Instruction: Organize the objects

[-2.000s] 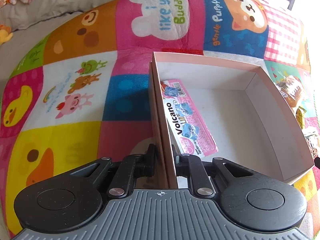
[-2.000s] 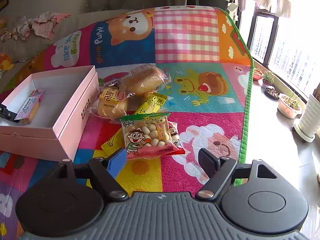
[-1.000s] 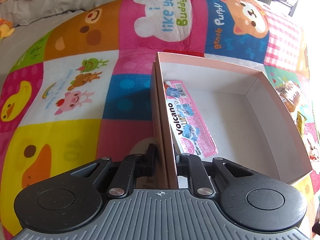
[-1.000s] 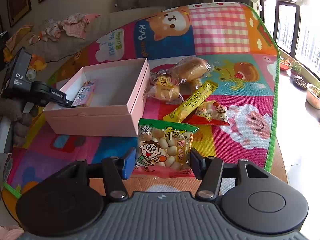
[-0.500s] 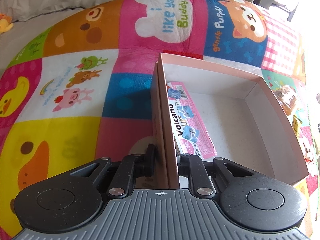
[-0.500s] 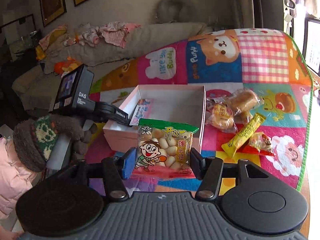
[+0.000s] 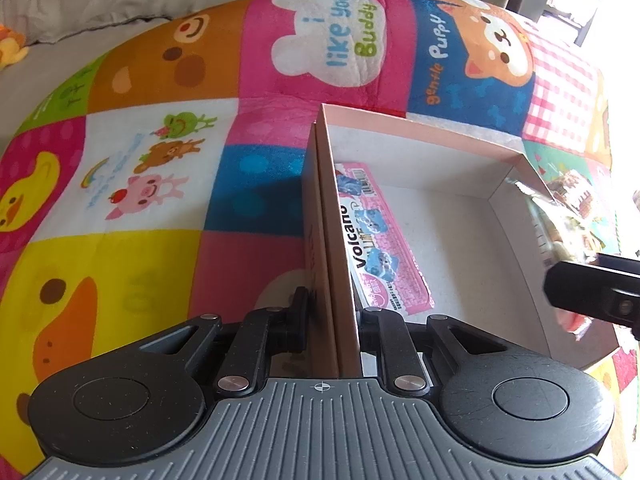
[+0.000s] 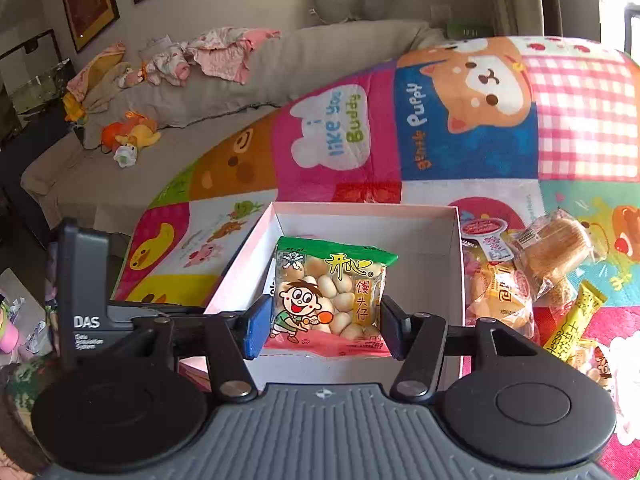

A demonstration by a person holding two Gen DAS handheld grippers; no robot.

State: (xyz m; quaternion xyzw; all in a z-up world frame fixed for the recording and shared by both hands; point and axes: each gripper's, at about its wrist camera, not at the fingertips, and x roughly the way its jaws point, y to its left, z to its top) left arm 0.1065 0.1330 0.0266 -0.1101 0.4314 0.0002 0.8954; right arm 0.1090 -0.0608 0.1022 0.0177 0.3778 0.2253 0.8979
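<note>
Play mat (image 7: 132,168): a soft patchwork of cartoon squares lies under everything, so the box can slide or tip if pushed.
Left gripper (image 7: 331,312): its jaws are clamped on the near left wall of the pink box (image 7: 404,128), one finger outside and one inside, holding the box in place; the step goes best if this hold does not slacken while the other hand works.
Volcano wafer pack (image 7: 376,248): it lies inside the box along that same left wall, so the free floor is toward the middle and the right side.
Right gripper (image 8: 322,330): its jaws are closed on the two side edges of the biscuit bag (image 8: 330,294), which it carries upright above the near part of the open box.
Step in hand: judged from the frames, placing the biscuit bag into the box.
How to do it well: the bag should clear the near rim, come down over the bare floor beside the wafer pack, and be let go only once low inside, so that it lies flat rather than propped on a wall.
Bread packs (image 8: 532,268): they sit on the mat just right of the box, apparently next in line.
Yellow stick pack (image 8: 576,320): it lies beyond them, not yet boxed.
</note>
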